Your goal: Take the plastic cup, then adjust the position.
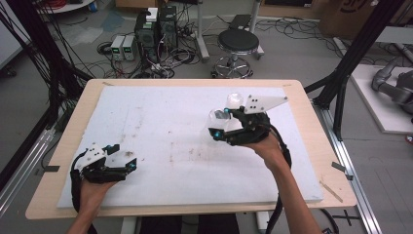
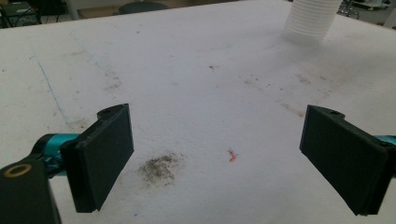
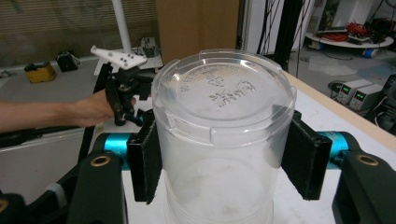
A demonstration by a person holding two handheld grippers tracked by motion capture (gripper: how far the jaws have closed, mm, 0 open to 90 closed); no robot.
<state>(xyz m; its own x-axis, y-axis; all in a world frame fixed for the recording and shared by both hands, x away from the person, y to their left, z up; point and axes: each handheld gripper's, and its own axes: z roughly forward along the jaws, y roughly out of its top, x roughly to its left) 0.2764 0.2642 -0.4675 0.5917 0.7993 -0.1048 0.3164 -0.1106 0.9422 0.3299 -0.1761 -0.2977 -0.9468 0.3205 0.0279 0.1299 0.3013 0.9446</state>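
**Clear plastic cup clamped in right gripper above white foam board**

Beyond the table at the top of the high view: round black stool at centre, dark computer towers and tangled cables to its left, black frame posts at both sides; on the light wooden table, a white foam board marked with brown stains and scuffs; in the left gripper view, a dark smudge at lower centre between the jaws, a small orange fleck just right of it, a ribbed white stack of cups at the upper right corner.

Right gripper right of centre in the high view, closed on the translucent clear plastic cup; bottom-up, embossed lettering on its round base, frosted walls, black pads touching both sides; second clear cup just above it in the high view.

Left gripper at lower left, jaws wide apart, nothing between them, low over the board.
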